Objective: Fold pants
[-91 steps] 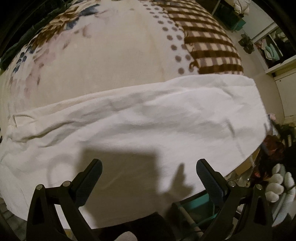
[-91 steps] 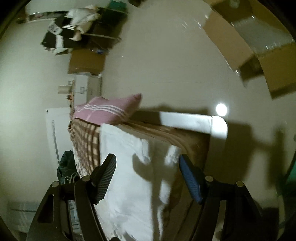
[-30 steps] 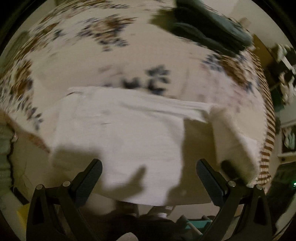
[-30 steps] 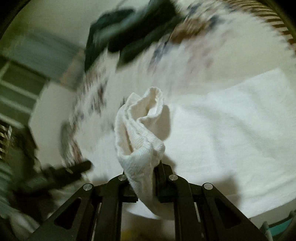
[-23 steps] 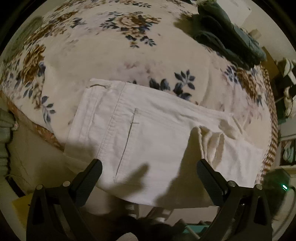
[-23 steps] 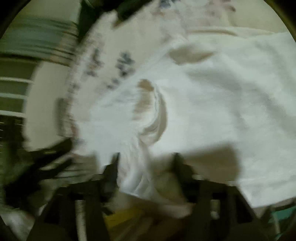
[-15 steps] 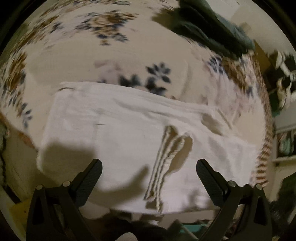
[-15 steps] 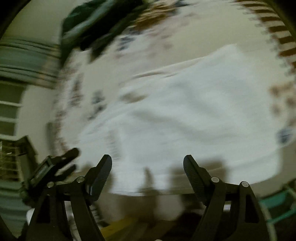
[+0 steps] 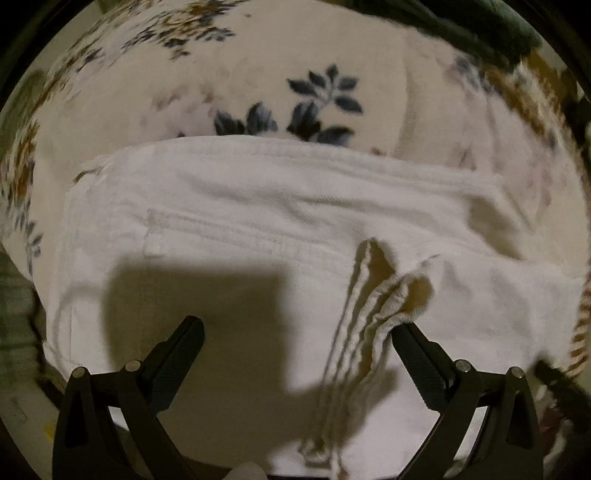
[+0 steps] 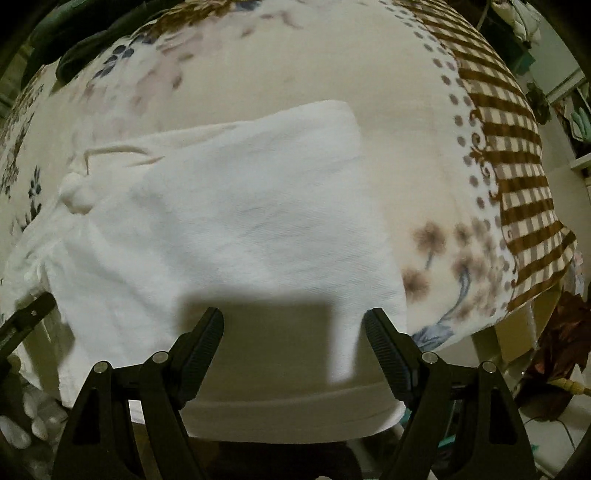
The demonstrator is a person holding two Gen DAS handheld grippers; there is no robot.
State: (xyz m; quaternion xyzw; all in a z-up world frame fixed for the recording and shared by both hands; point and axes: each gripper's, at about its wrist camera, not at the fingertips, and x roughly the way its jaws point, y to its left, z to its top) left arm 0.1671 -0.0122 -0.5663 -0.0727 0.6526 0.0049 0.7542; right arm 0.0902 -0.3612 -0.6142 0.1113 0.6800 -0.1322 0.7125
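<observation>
White pants [image 9: 236, 221] lie folded on a floral blanket [image 9: 258, 74] on a bed. In the left wrist view the leg hems [image 9: 373, 306] lie bunched on top of the waist part, just ahead of my left gripper [image 9: 295, 332], which is open and empty above the cloth. In the right wrist view the pants [image 10: 229, 221] lie flat with the fold edge to the right. My right gripper [image 10: 293, 332] is open and empty over their near edge.
Dark green clothes [image 9: 461, 18] lie at the far side of the bed. The blanket has a brown checked border [image 10: 517, 147] at the right. The bed edge [image 10: 480, 339] drops off near the right gripper, with shelves and clutter [image 10: 569, 122] beyond.
The right gripper carried the pant legs over toward the waist, let go and pulled back open. The left gripper has moved closer to the cloth.
</observation>
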